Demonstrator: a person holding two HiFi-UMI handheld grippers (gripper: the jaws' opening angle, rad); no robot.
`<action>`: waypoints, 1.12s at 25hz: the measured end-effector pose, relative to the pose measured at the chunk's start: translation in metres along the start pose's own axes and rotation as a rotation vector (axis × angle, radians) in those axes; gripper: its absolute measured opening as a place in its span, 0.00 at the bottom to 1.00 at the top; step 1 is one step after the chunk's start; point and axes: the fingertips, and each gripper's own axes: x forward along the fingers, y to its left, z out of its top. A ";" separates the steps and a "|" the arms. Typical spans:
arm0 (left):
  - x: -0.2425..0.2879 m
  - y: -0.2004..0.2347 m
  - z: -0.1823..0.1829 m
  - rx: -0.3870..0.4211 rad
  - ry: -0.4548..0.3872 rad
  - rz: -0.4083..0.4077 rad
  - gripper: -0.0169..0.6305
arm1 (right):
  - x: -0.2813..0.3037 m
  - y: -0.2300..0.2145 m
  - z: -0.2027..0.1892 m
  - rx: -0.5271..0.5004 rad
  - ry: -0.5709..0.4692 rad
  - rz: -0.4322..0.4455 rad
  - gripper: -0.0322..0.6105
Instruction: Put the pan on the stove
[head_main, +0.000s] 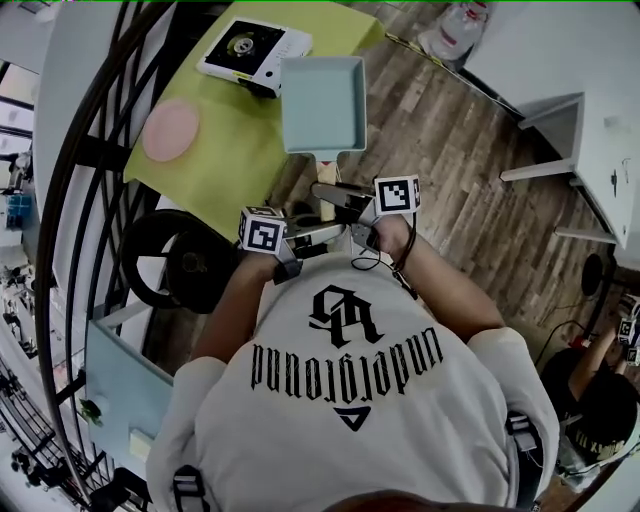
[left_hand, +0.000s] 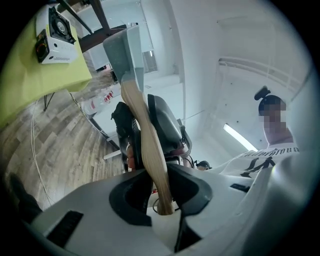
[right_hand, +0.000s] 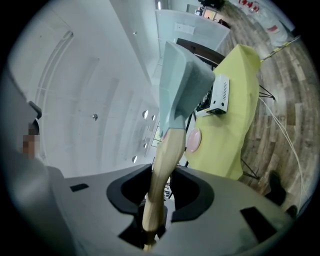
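A pale teal square pan (head_main: 322, 105) with a wooden handle (head_main: 327, 188) hangs in the air over the near edge of a yellow-green table (head_main: 225, 160). Both grippers grasp that handle. My left gripper (head_main: 318, 236) is shut on its end (left_hand: 152, 160), and my right gripper (head_main: 338, 197) is shut on it closer to the pan (right_hand: 162, 170). The white portable stove (head_main: 253, 48) stands on the table beyond the pan and to its left. It also shows in the left gripper view (left_hand: 54, 35) and in the right gripper view (right_hand: 218, 95).
A pink plate (head_main: 170, 130) lies on the table left of the pan. A black round seat (head_main: 180, 260) and a curved black railing (head_main: 70, 200) stand at the left. A white table (head_main: 600, 150) is at the right, with wooden floor (head_main: 450, 160) between.
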 end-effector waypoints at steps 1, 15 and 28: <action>-0.002 0.007 0.014 0.000 0.000 -0.004 0.17 | 0.007 -0.004 0.013 0.007 -0.001 -0.001 0.23; -0.054 0.084 0.180 -0.027 -0.003 -0.007 0.17 | 0.112 -0.049 0.166 0.035 0.008 0.002 0.23; -0.066 0.132 0.273 -0.039 -0.169 0.096 0.17 | 0.162 -0.072 0.242 0.040 0.184 0.101 0.23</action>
